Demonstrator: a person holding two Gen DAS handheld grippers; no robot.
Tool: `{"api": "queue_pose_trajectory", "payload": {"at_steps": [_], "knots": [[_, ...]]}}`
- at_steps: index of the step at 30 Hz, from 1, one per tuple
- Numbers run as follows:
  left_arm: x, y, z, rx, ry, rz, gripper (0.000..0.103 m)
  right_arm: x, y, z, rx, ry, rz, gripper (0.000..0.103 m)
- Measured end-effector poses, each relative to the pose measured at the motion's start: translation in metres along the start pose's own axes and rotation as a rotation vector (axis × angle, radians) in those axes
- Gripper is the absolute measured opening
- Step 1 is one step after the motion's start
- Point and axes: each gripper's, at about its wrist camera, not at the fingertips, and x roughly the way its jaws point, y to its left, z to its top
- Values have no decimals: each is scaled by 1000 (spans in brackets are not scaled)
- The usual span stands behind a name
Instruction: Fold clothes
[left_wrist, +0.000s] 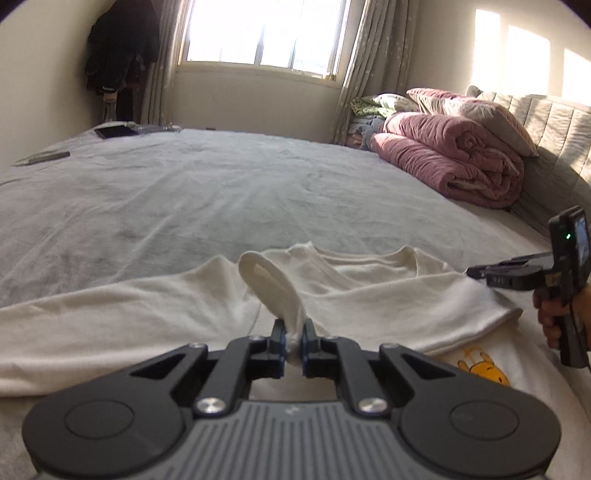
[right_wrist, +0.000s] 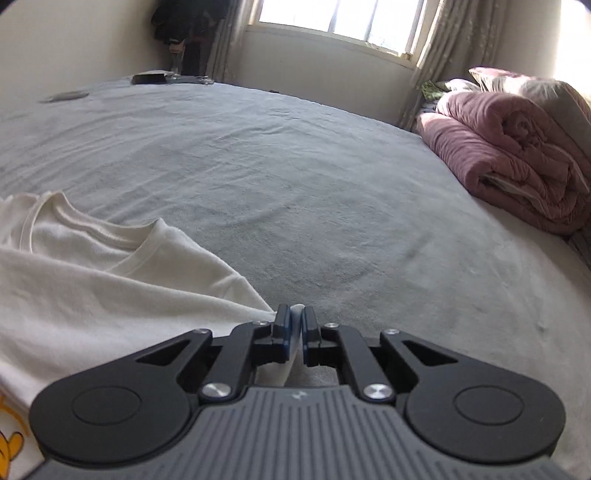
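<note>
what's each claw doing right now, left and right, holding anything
Left claw: closed, pinching a raised fold of the white shirt.
Right claw: closed on the shirt's edge.

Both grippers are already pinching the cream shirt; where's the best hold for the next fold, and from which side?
Probably the hem corners of the cream shirt. The left gripper is shut on a bunched ridge mid-cloth, a poor hold. The right gripper has the right-hand edge. Come in low from the near side: the collar lies away.
</note>
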Motion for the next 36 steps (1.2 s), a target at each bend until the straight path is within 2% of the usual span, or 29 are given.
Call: {"api": "queue_pose_trajectory", "payload": {"at_steps": [2, 3, 5, 7, 10, 14, 16, 17, 19, 21, 24, 25, 26, 32, 36], "knots": [[5, 8, 0, -53, 39, -18, 8, -16, -15, 2, 87, -15, -3, 34], [5, 13, 2, -75, 47, -29, 8, -25, -21, 0, 131, -32, 9, 37], [6, 22, 7, -119, 57, -48, 11, -42, -34, -9, 216, -18, 99, 37], [7, 32, 10, -174, 54, -64, 20, -58, -42, -21, 270, 10, 184, 37], [14, 49, 15, -274, 47, -90, 22, -73, -35, -38, 252, 30, 248, 37], [24, 65, 15, -396, 52, -136, 24, -75, -30, -53, 282, 9, 304, 37], [30, 64, 12, -401, 72, -151, 24, -73, -25, -56, 243, 2, 334, 37], [32, 60, 12, -372, 71, -140, 24, -74, -19, -57, 201, 5, 339, 37], [35, 52, 11, -317, 69, -118, 24, -79, -1, -59, 24, 3, 312, 41], [36, 47, 12, -288, 65, -104, 24, -81, 10, -58, -99, -4, 242, 41], [36, 40, 13, -237, 54, -75, 13, -72, 8, -55, -63, 1, 231, 38], [36, 40, 13, -216, 47, -63, 7, -67, 8, -55, -46, 9, 230, 18], [35, 40, 14, -212, 40, -55, 7, -67, 8, -54, -36, 11, 214, 12], [15, 58, 23, -307, -22, -57, 7, -73, 9, -54, 54, 62, 135, 11], [17, 61, 22, -313, -12, -60, 7, -68, 18, -53, 84, 83, 73, 10]]}}
